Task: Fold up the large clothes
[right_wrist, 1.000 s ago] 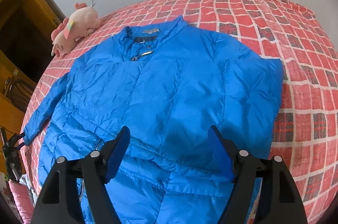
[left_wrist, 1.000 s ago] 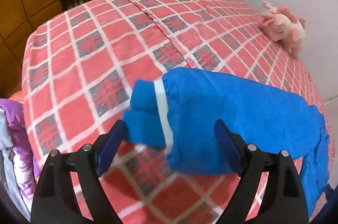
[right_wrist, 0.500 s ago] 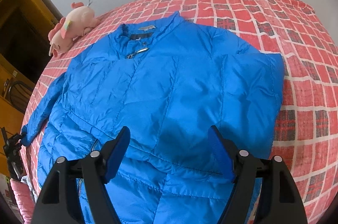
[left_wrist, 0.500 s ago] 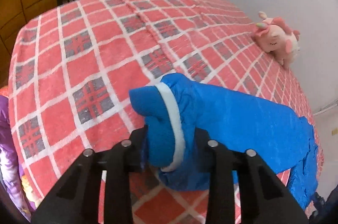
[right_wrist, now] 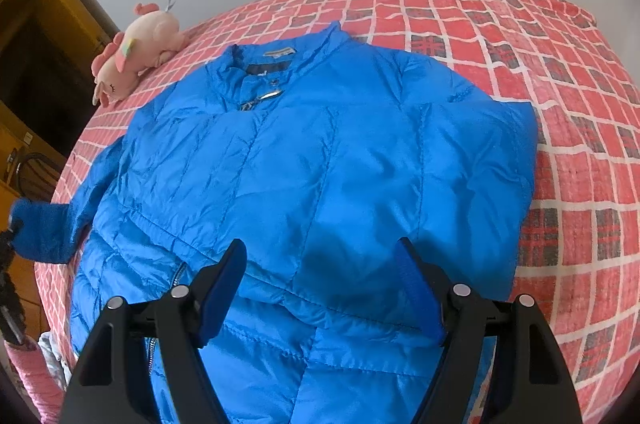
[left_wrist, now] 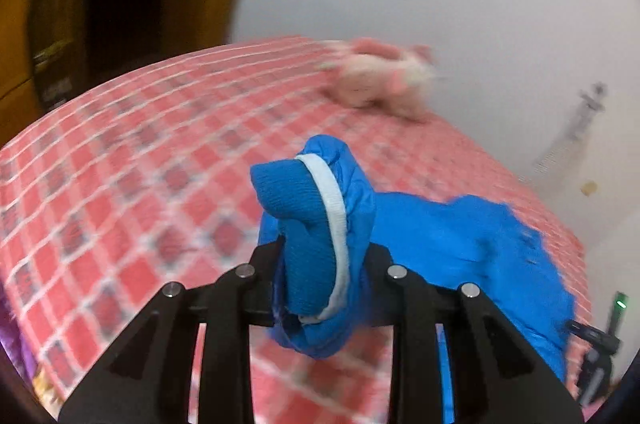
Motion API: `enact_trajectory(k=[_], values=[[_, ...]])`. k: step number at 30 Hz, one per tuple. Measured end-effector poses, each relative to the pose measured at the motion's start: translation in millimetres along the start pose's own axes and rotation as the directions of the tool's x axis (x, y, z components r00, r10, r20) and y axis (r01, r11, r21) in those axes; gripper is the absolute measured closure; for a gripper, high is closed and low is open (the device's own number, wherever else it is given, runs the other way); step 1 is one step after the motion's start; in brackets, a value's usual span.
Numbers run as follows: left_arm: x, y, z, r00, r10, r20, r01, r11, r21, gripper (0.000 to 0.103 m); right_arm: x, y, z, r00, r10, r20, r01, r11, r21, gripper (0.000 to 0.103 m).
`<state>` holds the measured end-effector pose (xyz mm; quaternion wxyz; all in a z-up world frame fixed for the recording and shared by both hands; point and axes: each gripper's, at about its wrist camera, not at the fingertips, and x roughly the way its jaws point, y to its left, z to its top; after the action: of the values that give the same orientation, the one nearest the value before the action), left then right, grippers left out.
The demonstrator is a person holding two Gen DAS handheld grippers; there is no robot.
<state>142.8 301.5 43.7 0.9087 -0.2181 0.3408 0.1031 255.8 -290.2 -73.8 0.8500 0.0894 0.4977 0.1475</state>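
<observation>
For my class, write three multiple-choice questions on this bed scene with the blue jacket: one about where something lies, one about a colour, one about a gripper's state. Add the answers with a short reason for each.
1. Where does the pink plush unicorn toy lie?
A. On the blue padded jacket's chest
B. On the red checked bedspread, beside the jacket's collar end
C. On the floor

2. What colour is the narrow band around the jacket's knit cuff?
A. White
B. Yellow
C. Black

3. How is the left gripper?
A. Wide open over bare bedspread
B. Shut on nothing
C. Shut on the cuff

Answers:
1 B: the toy rests on the red checked bedspread, apart from the blue padded jacket.
2 A: a white strip circles the cuff.
3 C: its jaws have just been closing and now pinch the cuff; the right gripper stands open.
</observation>
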Motion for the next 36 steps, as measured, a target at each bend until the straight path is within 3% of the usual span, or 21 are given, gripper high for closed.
enact_trajectory(k=[3, 8, 15, 20, 23, 24, 28, 30, 32, 34, 36], values=[[4, -54, -5, 0.998, -0.062, -0.008, 0.063, 0.994, 0.093, 0.077, 1, 1, -1, 1.0, -0.003, -0.001, 0.003, 1.0, -0.003, 0.027], [29, -146, -20, 0.979, -0.186, -0.083, 0.201, 0.953, 0.228, 0.077, 3, 5, -2, 1.0, -0.003, -0.007, 0.003, 1.0, -0.018, 0.027], [77, -217, -48, 0.946, -0.255, -0.2, 0.307, 0.905, 0.295, 0.077, 6, 4, -2, 1.0, -0.009, -0.013, 0.009, 1.0, -0.015, 0.027], [116, -244, -71, 0.932, -0.236, -0.276, 0.32, 0.892, 0.32, 0.076, 12, 4, -2, 1.0, -0.016, -0.023, 0.016, 1.0, -0.023, 0.027], [137, -247, -82, 0.907, -0.25, -0.339, 0.357, 0.883, 0.304, 0.068, 15, 4, -3, 0.999, -0.021, -0.029, 0.021, 0.999, -0.027, 0.027], [142, -246, -86, 0.893, -0.269, -0.362, 0.381, 0.878, 0.29, 0.062, 16, 3, -3, 0.999, -0.023, -0.031, 0.022, 0.999, -0.027, 0.026], [133, -242, -89, 0.834, -0.377, -0.402, 0.496, 0.832, 0.248, 0.055, 22, 3, -3, 0.999, -0.034, -0.037, 0.033, 0.999, -0.035, 0.025], [122, -243, -85, 0.846, -0.385, -0.369, 0.495, 0.824, 0.276, 0.051, 24, 4, -5, 0.998, -0.042, -0.037, 0.04, 0.998, -0.041, 0.025], [116, -240, -82, 0.877, -0.355, -0.324, 0.455, 0.832, 0.317, 0.049, 24, 6, -5, 0.998, -0.05, -0.035, 0.049, 0.998, -0.049, 0.024], [125, -237, -82, 0.893, -0.309, -0.328, 0.415, 0.848, 0.33, 0.049, 24, 7, -5, 0.998, -0.053, -0.034, 0.052, 0.997, -0.053, 0.023], [143, -233, -85, 0.895, -0.26, -0.363, 0.382, 0.867, 0.32, 0.05, 24, 7, -6, 0.998, -0.052, -0.034, 0.05, 0.997, -0.051, 0.023]])
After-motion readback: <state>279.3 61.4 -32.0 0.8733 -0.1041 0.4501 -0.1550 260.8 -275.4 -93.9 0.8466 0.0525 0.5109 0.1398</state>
